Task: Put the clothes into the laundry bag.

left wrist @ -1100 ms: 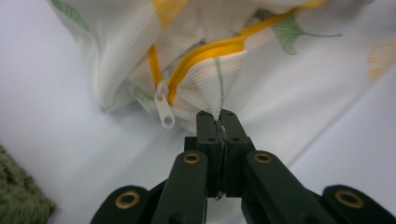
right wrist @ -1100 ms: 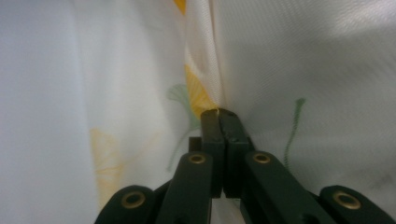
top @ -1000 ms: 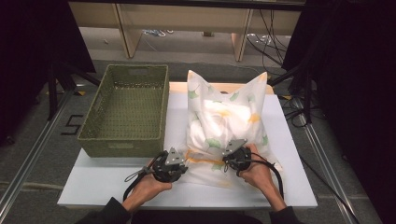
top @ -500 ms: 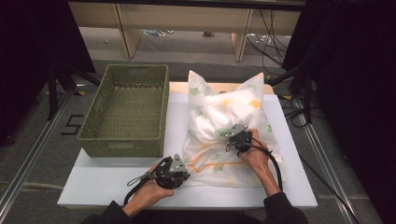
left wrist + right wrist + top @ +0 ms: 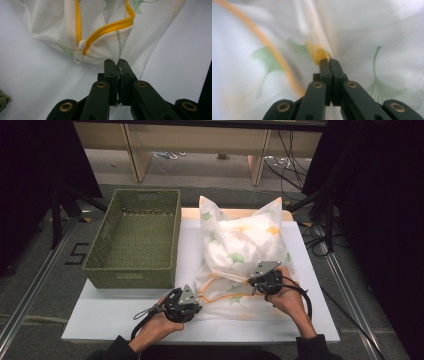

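A white pillow cover (image 5: 240, 245) printed with green and yellow leaves lies stuffed on the white table (image 5: 125, 317). Its orange zipper (image 5: 110, 26) runs along the near end, with the white pull (image 5: 79, 52) hanging by the corner. My left gripper (image 5: 199, 300) is at the cover's near left corner. In the left gripper view, the left gripper (image 5: 118, 62) is shut on the mesh fabric just below the zipper's end. My right gripper (image 5: 251, 281) rests on the cover's near right part. In the right gripper view, the right gripper (image 5: 329, 60) is shut on a pinch of fabric by an orange patch.
A green woven basket (image 5: 131, 272) stands on the table's left half, close beside the cover. Black cables trail from both grippers toward the front edge. Metal rails and dark floor flank the table.
My right gripper went away from me over the cover, then came back a little, dragging fabric. The cover has settled flatter and farther back. The left gripper stayed put.
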Available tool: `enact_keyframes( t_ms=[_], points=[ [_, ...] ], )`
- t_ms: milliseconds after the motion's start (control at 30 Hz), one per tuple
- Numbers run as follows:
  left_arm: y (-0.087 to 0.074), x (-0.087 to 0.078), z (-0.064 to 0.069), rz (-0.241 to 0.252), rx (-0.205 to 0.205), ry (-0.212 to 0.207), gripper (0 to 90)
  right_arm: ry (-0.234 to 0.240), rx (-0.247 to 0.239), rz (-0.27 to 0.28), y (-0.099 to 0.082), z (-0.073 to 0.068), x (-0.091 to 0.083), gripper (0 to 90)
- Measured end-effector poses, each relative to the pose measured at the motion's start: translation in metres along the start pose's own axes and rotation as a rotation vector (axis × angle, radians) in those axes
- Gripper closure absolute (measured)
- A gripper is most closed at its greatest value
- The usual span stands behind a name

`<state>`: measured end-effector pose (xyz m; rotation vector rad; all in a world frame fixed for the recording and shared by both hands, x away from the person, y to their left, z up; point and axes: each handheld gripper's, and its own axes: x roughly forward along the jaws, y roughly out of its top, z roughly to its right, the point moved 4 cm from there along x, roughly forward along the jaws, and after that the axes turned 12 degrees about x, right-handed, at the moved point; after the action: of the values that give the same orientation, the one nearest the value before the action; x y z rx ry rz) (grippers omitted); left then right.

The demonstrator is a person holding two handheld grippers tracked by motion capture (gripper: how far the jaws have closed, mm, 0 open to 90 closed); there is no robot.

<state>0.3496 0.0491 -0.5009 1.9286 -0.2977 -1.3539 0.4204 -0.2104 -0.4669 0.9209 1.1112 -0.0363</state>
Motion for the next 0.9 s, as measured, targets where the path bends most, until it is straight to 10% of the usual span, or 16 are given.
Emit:
enact_keyframes(
  t_ms=[333,733,900],
  points=[
    [-0.002,-0.005,0.002,0.007,-0.015,-0.003,85.6,0.119,0.008,-0.185,-0.036,-0.017,0.004,90.0],
    [-0.014,-0.007,-0.017,-0.010,-0.285,-0.058,42.0,0.114,0.030,-0.098,-0.030,-0.010,-0.002,90.0],
    [-0.016,-0.005,-0.016,-0.024,-0.300,-0.100,38.6,0.108,0.048,-0.087,-0.030,-0.008,-0.003,90.0]
  ],
)
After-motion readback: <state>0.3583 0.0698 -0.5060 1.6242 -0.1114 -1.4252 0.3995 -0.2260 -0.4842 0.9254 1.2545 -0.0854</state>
